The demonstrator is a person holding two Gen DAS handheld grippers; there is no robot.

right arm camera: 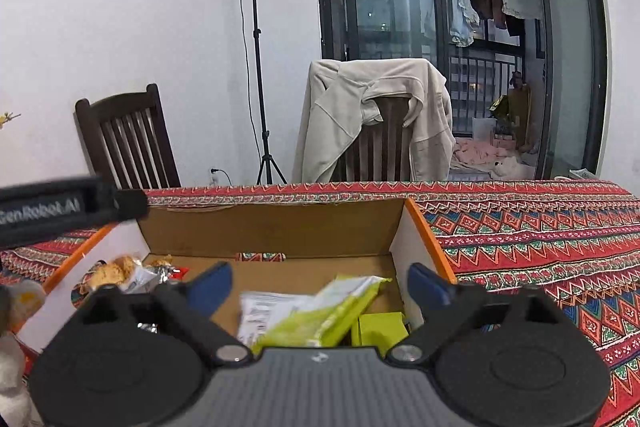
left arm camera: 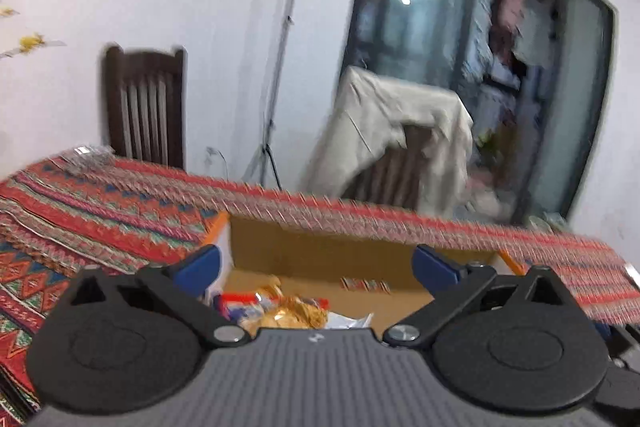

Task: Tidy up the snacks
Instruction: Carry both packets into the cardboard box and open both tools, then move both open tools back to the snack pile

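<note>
A: What is the step in hand, do you think?

B: Dropping snacks into the box (right arm camera: 276, 231). Both tongs are hanging over its near edge, and the packets are lying below them, inside.

A: How are the tongs standing?

B: The right gripper (right arm camera: 320, 285) is spread wide, gripping nothing. A green packet (right arm camera: 324, 311) is lying in the box's right half, below the gap between the fingers (right arm camera: 212, 285) and blurred; I am judging it released, since neither pad is pressing on it. A smaller green carton (right arm camera: 380, 327) is sitting just right of it, and a white packet (right arm camera: 260, 311) just left.

A: And the left?

B: The left gripper (left arm camera: 316, 267) is equally wide and empty. Golden wrappers (left arm camera: 288, 311) are lying in the box's left half, beneath it. That view is smeared, so the wrappers' details are unclear.

A: How to do this well?

B: I would be lifting straight up, keeping the fingers clear of the orange rim (right arm camera: 428, 227), so nothing gets dragged out. The next snack is not showing on the cloth (right arm camera: 540, 239), so I cannot tell where to reach.
</note>
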